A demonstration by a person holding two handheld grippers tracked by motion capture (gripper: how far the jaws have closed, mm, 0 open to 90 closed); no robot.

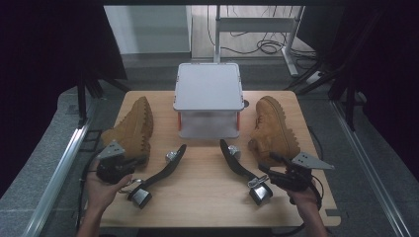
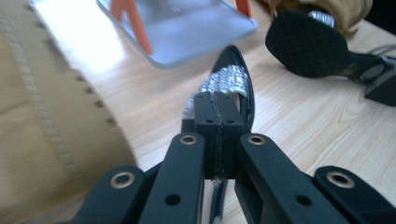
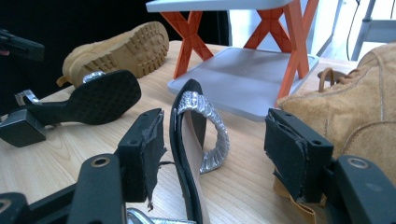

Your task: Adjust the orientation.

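Black heeled sandal (image 3: 191,154) lies lengthwise between the right gripper's (image 3: 219,154) apart jaws, toe toward frame top, while the left gripper (image 2: 217,116) sits pressed together over the other sandal (image 2: 233,84).

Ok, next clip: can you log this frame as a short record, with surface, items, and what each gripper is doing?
surface: wooden table
rack: grey two-level shoe rack with orange struts, at the table's far middle
boots: left tan boot lying on its side, right tan boot beside the rack
sandals: left black sandal and right black sandal, both on their sides, silver straps
left gripper: jaws shut together, left sandal's strap just beyond the tips
right gripper: jaws open, either side of the right sandal, pads not pressing
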